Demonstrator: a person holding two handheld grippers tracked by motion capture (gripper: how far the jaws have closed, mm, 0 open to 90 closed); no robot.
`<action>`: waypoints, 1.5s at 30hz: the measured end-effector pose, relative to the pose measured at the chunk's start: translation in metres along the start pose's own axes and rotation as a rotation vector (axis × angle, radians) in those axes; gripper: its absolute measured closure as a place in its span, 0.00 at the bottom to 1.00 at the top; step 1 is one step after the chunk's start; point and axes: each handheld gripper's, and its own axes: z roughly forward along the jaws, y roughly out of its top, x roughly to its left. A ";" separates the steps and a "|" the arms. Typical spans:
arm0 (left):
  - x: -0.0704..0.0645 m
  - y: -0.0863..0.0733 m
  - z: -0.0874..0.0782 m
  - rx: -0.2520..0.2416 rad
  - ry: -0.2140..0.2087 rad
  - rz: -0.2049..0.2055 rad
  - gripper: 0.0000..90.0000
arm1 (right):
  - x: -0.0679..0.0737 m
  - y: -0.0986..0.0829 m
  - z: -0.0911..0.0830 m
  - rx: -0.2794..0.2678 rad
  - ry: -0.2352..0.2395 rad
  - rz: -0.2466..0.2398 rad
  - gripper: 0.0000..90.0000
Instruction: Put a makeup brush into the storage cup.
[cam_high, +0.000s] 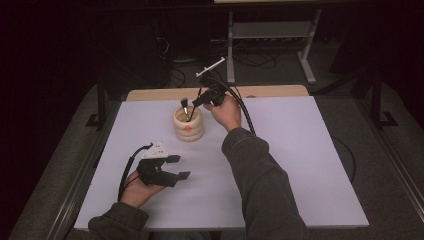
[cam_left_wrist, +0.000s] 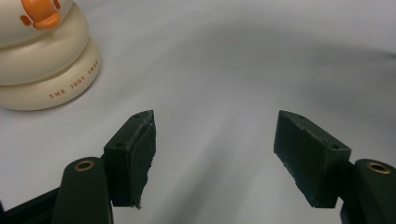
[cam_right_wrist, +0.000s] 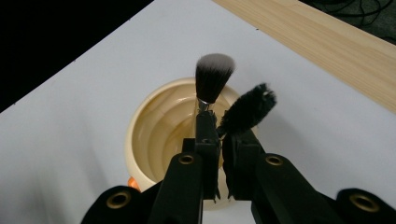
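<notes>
Brushes: your right gripper (cam_right_wrist: 218, 154) clamps 1 brush (cam_right_wrist: 248, 109) over the cup (cam_high: 188, 126) near the tabletop's far edge; lower, then release. Left gripper (cam_left_wrist: 215, 154) idles, spread wide.

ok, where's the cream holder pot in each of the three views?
High view: cream holder pot stands upper centre on the white table, brushes sticking out, right gripper at its rim.
Left gripper view: top left corner, cut by the frame, beyond the open fingers.
Right gripper view: centre, seen from above, partly behind the gripper.
Shared landmark: the orange beak mark on the pot's side.
</notes>
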 end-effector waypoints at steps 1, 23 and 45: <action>0.000 0.000 0.000 0.001 -0.001 0.001 0.33 | 0.000 -0.001 0.000 0.000 0.004 0.001 0.93; 0.003 0.000 -0.002 -0.013 -0.003 -0.030 0.32 | -0.012 -0.041 -0.037 -0.123 0.049 0.034 0.49; 0.011 0.000 -0.010 -0.047 0.028 -0.054 0.30 | -0.023 -0.093 -0.079 -0.158 0.002 0.007 0.37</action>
